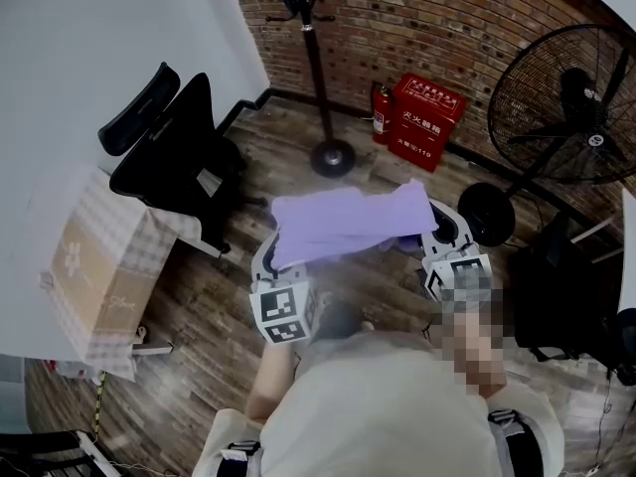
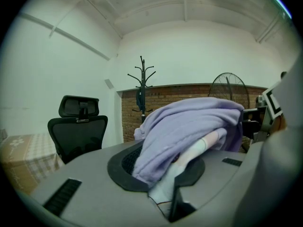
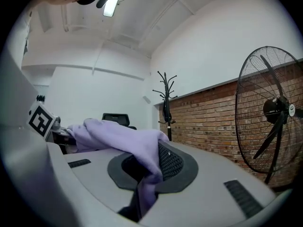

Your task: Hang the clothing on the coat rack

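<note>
Clothing of soft lilac fabric (image 1: 348, 222) spans left gripper (image 2: 171, 186) and right gripper (image 3: 142, 193), each clamped on an edge, near tall black coat rack (image 1: 316, 68).

The left gripper (image 2: 166, 193) and right gripper (image 3: 140, 197) have smooth grey shells with black slots, each bearing a cube (image 1: 281, 311) of black-and-white square markers. The person wears a pale beige top (image 1: 397, 405).

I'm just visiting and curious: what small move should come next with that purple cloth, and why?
Probably carry the purple garment forward toward the coat rack: the left claw and right claw each grip an edge, and the rack stands well ahead by the brick wall.
</note>
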A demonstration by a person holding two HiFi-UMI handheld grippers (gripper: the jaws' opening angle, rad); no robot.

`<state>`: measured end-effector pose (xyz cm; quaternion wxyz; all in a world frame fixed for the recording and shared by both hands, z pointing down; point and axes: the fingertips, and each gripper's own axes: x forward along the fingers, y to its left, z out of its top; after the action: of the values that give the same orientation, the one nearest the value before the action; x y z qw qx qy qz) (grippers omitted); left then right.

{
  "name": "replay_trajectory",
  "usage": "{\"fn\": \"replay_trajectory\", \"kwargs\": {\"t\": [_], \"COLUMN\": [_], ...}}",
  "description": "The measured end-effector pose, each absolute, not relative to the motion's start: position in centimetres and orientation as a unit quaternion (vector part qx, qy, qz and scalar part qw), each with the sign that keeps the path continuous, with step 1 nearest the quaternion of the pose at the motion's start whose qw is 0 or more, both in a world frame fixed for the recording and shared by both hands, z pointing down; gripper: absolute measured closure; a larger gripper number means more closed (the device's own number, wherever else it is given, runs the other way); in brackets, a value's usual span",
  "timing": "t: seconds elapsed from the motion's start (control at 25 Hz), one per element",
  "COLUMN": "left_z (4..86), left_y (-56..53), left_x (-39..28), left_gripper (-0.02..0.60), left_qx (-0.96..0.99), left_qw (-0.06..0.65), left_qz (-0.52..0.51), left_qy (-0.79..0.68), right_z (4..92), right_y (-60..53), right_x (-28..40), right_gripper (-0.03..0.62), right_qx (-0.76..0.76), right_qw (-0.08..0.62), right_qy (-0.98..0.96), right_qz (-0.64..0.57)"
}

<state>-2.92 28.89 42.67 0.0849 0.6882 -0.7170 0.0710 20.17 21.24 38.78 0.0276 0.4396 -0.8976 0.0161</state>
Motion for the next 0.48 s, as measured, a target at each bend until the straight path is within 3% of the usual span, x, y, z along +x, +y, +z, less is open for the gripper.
{"fn": "replay_trajectory", "kwargs": {"t": [0.48], "left_z": [43.1], "left_y": [24.6], "left_x": [-4.2], "left_gripper": [0.503], "left_qx": [0.691], "left_qw": [0.087], "left_qz": [0.071], "left_qy": [-0.714], "right_z": [39.3], "right_y": [16.6], "right_x": [19.0], "right_gripper": [0.574], "right_qx": [0.451], "right_qw": [0.033], "right_qy": [-0.892], "right_qz": [0.014]}}
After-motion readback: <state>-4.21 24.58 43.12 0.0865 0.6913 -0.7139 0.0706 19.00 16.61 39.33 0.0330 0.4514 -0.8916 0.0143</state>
